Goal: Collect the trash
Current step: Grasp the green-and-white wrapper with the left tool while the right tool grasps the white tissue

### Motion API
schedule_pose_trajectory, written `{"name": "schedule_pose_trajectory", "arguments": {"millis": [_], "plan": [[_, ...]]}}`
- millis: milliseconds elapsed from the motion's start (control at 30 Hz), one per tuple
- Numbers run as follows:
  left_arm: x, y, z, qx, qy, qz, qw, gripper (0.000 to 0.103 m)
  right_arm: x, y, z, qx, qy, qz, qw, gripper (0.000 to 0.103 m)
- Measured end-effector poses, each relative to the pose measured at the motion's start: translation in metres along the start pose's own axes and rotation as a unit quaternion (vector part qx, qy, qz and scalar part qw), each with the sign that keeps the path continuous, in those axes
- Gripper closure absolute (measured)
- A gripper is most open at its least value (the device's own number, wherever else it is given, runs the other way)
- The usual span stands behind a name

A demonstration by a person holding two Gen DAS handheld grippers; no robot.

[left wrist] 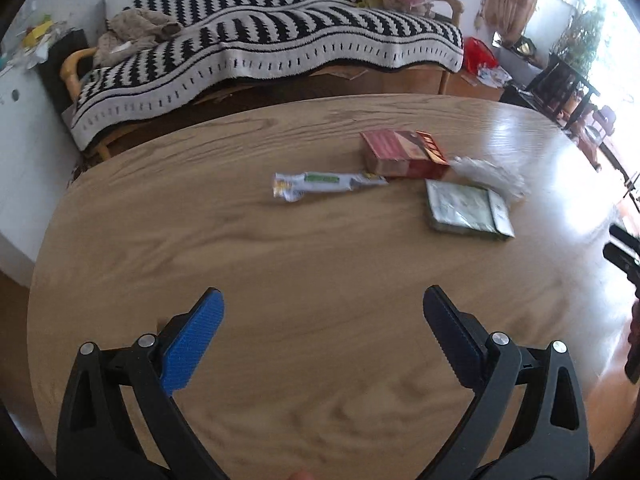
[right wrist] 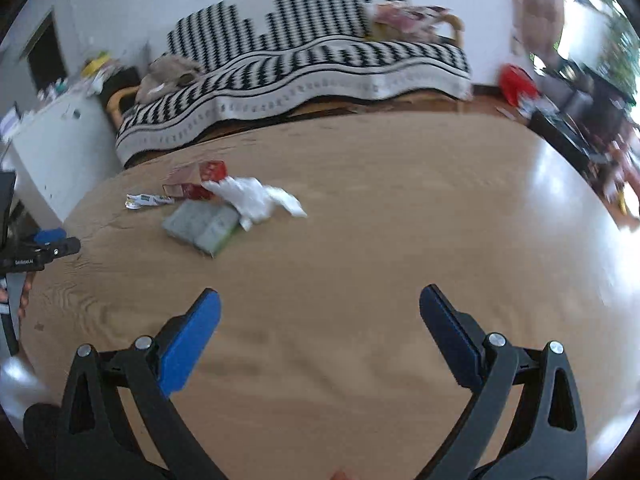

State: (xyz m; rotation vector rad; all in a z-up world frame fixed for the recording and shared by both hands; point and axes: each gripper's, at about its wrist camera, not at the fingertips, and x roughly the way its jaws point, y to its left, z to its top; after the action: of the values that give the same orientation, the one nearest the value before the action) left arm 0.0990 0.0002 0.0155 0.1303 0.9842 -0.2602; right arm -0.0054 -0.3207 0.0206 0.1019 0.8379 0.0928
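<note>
Wooden counter [left wrist: 200, 240], oval and glossy, carrying four bits of trash grouped toward its far side; nothing lifted yet, so collection judged barely begun. Going left to right in the left wrist view: left hand-held gripper [left wrist: 324, 312] hovering low over bare wood, jaws spread wide and empty, aimed toward the litter but well short of it; probably poised that way to close in on the nearest piece. Snack wrapper [left wrist: 326, 185] lying flat, long axis running left-right, crumpled end to the left, other end touching the red box [left wrist: 404, 154]; box resting on a broad face, long axis also roughly left-right, angled slightly away. White crumpled tissue [left wrist: 490, 176] just beside the box on the right, no clear axis. Grey-green packet [left wrist: 468, 208] flat in front of box and tissue, nearest of the cluster, long axis roughly left-right, right end tilted nearer.

Right wrist view, blurred: same cluster well to the left; wrapper [right wrist: 148, 200], box [right wrist: 198, 182], packet [right wrist: 204, 226], tissue [right wrist: 256, 198] overlapping the packet's far corner. Right hand-held gripper [right wrist: 320, 310] likewise wide apart, holding nothing, pointing over bare counter [right wrist: 400, 220] right of the trash. Striped-blanket sofa [left wrist: 280, 36] behind.
</note>
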Motion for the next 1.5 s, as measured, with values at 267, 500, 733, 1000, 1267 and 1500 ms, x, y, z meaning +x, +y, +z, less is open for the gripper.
{"name": "schedule_pose_trajectory", "arguments": {"millis": [267, 500, 733, 1000, 1267, 1500], "plan": [[0.068, 0.002, 0.051, 0.064, 0.019, -0.008, 0.9977, 0.006, 0.080, 0.028, 0.052, -0.038, 0.025, 0.024, 0.999, 0.007], [0.111, -0.006, 0.085, 0.173, 0.037, -0.007, 0.9842, 0.006, 0.146, 0.044, 0.079, -0.078, 0.058, 0.009, 0.995, 0.007], [0.127, -0.010, 0.092, 0.225, 0.029, -0.023, 0.9736, 0.006, 0.179, 0.038, 0.090, -0.077, 0.057, -0.005, 0.995, 0.007], [0.135, 0.007, 0.093, 0.157, 0.049, -0.075, 0.9836, 0.005, 0.180, 0.034, 0.089, -0.087, 0.060, -0.001, 0.994, 0.006], [0.124, -0.005, 0.089, 0.208, 0.046, -0.038, 0.9764, 0.006, 0.179, 0.034, 0.089, -0.087, 0.060, -0.001, 0.994, 0.006], [0.119, -0.017, 0.092, 0.314, 0.052, -0.016, 0.9479, 0.006, 0.179, 0.034, 0.089, -0.087, 0.060, -0.001, 0.994, 0.006]]}}
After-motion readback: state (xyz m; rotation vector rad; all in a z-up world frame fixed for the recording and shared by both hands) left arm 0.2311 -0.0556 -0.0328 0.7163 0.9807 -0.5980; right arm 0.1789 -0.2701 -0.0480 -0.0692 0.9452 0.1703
